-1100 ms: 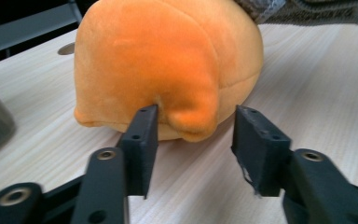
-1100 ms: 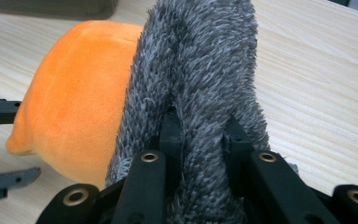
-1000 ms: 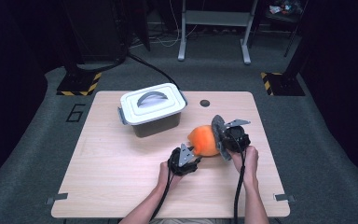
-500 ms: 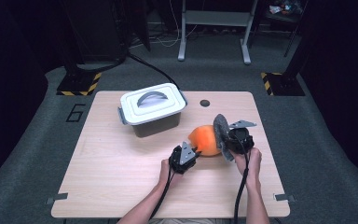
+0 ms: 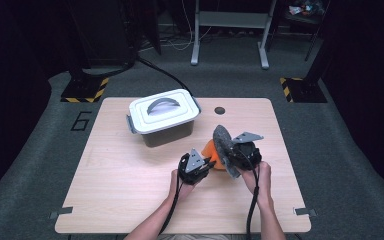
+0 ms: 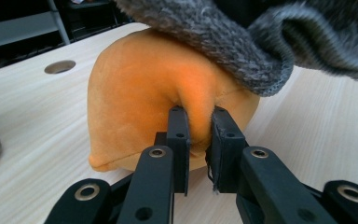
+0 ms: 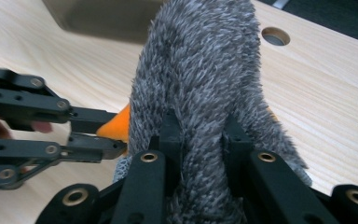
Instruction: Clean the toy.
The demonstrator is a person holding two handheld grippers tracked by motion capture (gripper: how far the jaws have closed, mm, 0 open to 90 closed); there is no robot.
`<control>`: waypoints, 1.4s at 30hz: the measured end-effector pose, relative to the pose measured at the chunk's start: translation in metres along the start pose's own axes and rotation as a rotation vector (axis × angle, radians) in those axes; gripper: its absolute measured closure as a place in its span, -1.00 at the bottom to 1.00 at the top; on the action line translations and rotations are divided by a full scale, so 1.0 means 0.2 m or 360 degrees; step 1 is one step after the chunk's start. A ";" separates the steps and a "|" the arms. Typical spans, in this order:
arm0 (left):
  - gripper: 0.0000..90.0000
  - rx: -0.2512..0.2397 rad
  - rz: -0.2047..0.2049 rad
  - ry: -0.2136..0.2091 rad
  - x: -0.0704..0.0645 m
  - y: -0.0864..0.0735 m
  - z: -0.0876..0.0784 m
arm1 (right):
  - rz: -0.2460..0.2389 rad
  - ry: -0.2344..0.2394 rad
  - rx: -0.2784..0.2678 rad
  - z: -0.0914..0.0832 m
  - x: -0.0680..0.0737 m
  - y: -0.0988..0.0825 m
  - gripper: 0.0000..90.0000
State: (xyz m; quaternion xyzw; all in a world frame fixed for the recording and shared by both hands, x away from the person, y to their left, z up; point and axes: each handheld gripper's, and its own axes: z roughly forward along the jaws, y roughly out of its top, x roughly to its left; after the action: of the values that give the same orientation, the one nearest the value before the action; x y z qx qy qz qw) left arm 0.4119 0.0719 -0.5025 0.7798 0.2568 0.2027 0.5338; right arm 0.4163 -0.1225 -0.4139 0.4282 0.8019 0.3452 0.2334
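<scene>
Orange plush toy [image 6: 158, 93] sits pinched in your left gripper [image 6: 198, 135], while your right gripper [image 7: 200, 140], toward the table's right edge, clamps the grey fuzzy sock [image 7: 200, 70] over it.

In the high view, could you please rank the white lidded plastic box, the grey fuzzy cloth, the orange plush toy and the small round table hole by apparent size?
1. White lidded plastic box
2. Grey fuzzy cloth
3. Orange plush toy; mostly hidden by the cloth, so this rank is unsure
4. Small round table hole
</scene>
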 end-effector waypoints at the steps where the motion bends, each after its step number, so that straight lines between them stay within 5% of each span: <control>1: 0.77 -0.0002 0.0013 0.0006 0.01 -0.02 0.00 | -0.0023 -0.0025 0.0001 0.02 0.01 0.00 0.67; 12: 0.76 -0.0097 0.0052 0.0043 0.00 -0.07 0.00 | -0.0079 -0.0112 0.0019 0.05 0.03 0.00 0.67; 25: 0.75 -0.0129 0.0013 0.0050 0.01 -0.09 0.01 | 0.0131 -0.0211 0.0083 0.04 -0.18 -0.12 0.66; 36: 0.74 -0.0129 -0.0017 0.0032 0.03 -0.09 0.00 | 0.0271 -0.0236 0.0288 0.20 -0.33 -0.25 0.66; 42: 0.74 -0.0160 -0.0047 0.0041 0.03 -0.09 0.00 | 0.0276 -0.0246 0.0225 0.13 -0.35 -0.25 0.68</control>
State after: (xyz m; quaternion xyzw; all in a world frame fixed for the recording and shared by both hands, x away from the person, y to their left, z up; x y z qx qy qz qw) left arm 0.4133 0.0822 -0.5192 0.7454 0.2644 0.2174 0.5720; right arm 0.4444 -0.1919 -0.4626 0.5366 0.7638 0.2727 0.2329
